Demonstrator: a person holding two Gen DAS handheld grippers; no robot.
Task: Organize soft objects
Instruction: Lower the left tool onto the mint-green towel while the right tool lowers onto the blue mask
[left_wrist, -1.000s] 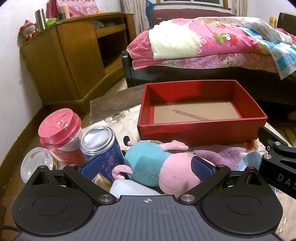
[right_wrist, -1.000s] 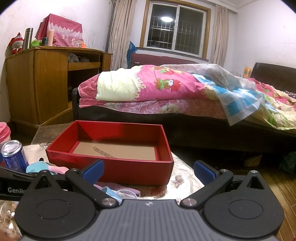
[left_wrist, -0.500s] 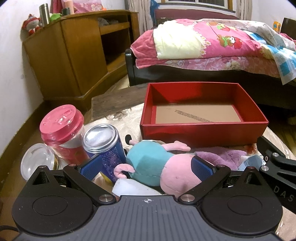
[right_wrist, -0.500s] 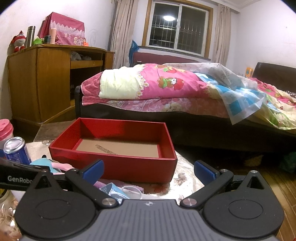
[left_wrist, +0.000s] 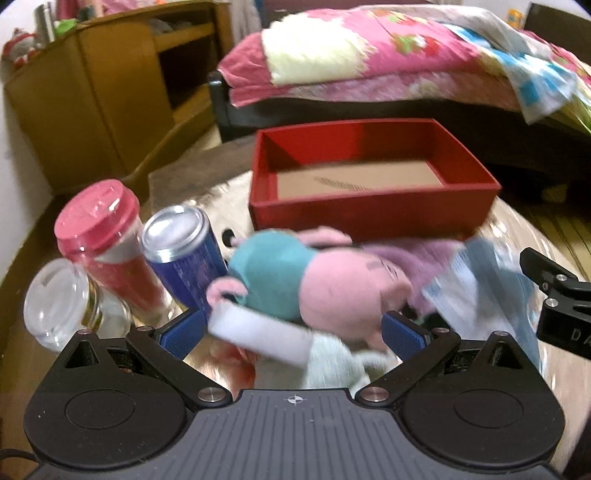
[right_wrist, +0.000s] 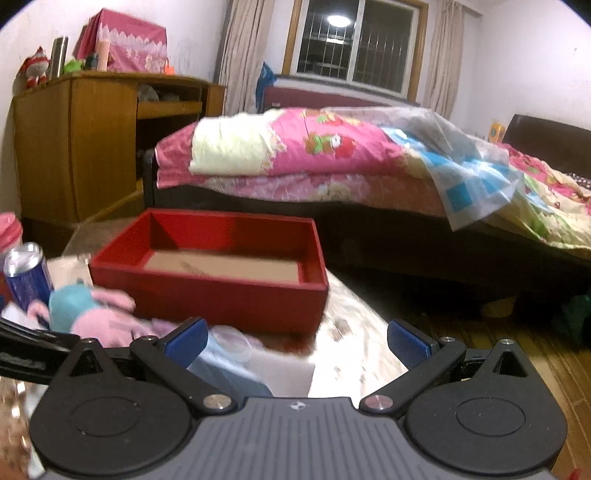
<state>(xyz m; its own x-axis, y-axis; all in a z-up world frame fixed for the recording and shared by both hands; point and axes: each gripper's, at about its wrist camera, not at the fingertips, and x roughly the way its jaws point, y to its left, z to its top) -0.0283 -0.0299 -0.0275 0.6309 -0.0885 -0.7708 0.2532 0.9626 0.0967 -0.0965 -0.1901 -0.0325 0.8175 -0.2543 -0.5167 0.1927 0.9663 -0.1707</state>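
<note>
Both of my claws are spread wide and grip nothing. Left gripper (left_wrist: 291, 332) hangs low over the heap of soft things, its blue pads (left_wrist: 183, 330) standing either side of the pig plush (left_wrist: 314, 280), which lies on its side in a teal dress just in front of the red box (left_wrist: 373, 218). Only the left wrist view shows what sits under and around the plush: a white folded cloth (left_wrist: 258, 334) at its near side, a pale green cloth (left_wrist: 332, 365) below that, a purple plush (left_wrist: 424, 254) behind it and a blue face mask (left_wrist: 476, 284) to the right. It also shows the blue can (left_wrist: 184, 251), the pink-lidded cup (left_wrist: 99, 236) and a glass jar (left_wrist: 59, 302) at the left.

Right gripper (right_wrist: 297, 339) sits further right, above bare tablecloth (right_wrist: 354, 332). From there I see the box interior, which holds nothing, the bed (right_wrist: 332, 166) behind it, a window (right_wrist: 354, 40) and wooden cabinet (right_wrist: 81, 140); the plush heap is mostly cut off at the left edge. Both views are blurred.
</note>
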